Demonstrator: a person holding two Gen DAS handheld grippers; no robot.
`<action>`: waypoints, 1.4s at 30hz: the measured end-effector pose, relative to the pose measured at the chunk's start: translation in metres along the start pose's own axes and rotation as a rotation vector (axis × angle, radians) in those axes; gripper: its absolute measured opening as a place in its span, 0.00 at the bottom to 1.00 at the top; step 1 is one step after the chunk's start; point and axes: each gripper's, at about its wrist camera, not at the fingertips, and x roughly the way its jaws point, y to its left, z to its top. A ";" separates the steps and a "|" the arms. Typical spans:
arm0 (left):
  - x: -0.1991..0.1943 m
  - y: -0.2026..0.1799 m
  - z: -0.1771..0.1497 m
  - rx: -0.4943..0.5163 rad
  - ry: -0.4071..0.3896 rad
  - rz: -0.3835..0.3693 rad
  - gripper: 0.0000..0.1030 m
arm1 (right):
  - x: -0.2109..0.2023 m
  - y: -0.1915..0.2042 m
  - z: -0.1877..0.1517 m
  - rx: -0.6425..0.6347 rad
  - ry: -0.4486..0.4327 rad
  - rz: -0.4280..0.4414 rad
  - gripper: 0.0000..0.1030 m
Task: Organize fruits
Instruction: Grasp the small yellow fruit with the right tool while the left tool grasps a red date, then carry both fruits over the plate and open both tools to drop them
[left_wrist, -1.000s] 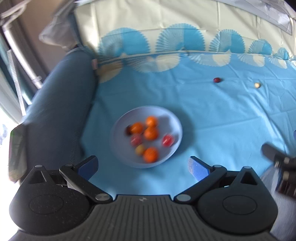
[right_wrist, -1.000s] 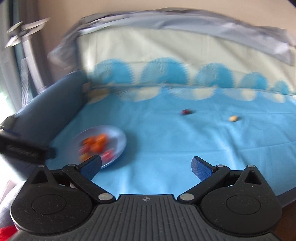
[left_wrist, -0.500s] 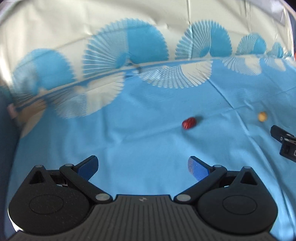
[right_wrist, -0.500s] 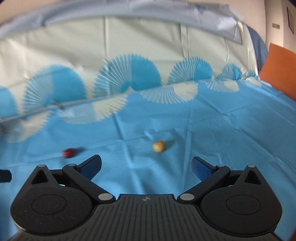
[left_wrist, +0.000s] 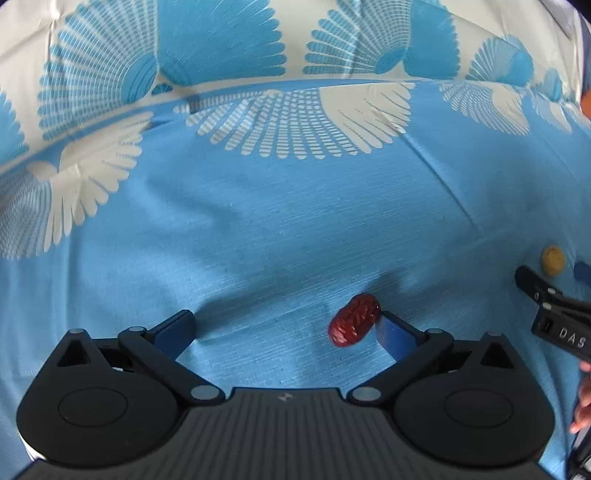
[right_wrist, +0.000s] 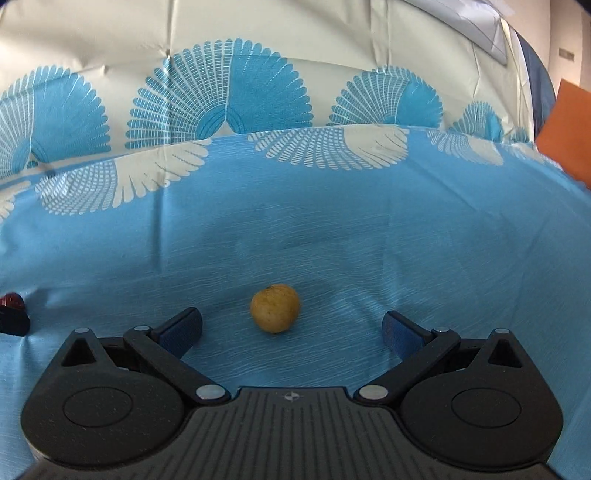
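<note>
- The left gripper (left_wrist: 284, 328) hangs low over the blue cloth (left_wrist: 295, 221), its jaws spread wide and holding nothing.
- A wrinkled red date (left_wrist: 354, 320) lies on the cloth inside that gap, far over to the right: it sits just beside the tip of the right-hand finger (left_wrist: 397, 338), perhaps touching it, and well apart from the left-hand finger (left_wrist: 173, 332).
- The right gripper (right_wrist: 291, 328) also has its jaws wide apart and empty, low over the same cloth (right_wrist: 332, 221).
- A small round yellow fruit (right_wrist: 275, 307) rests on the cloth just ahead of the line between the two fingertips, a little left of the midpoint and clear of both fingers.
- Taking the date as the landmark: in the left wrist view the yellow fruit (left_wrist: 553, 260) lies well to its right and somewhat farther off, with the front of the right gripper (left_wrist: 554, 314) just nearer than the fruit.
- In the right wrist view the date (right_wrist: 11, 300) shows only as a red sliver at the far left edge, well apart from the yellow fruit, with a dark part of the left gripper (right_wrist: 13, 321) just below it.
- Beyond the date, the cloth carries a band of white and blue fan shapes (left_wrist: 295, 125).
</note>
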 end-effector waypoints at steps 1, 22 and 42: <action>-0.004 -0.001 0.001 0.009 -0.014 0.003 0.93 | 0.000 0.001 0.000 -0.002 -0.002 0.000 0.99; -0.251 0.027 -0.079 -0.018 -0.141 -0.039 0.22 | -0.216 0.040 0.020 0.029 -0.110 0.289 0.27; -0.463 0.107 -0.328 -0.252 -0.073 0.114 0.22 | -0.511 0.136 -0.104 -0.243 0.027 0.695 0.27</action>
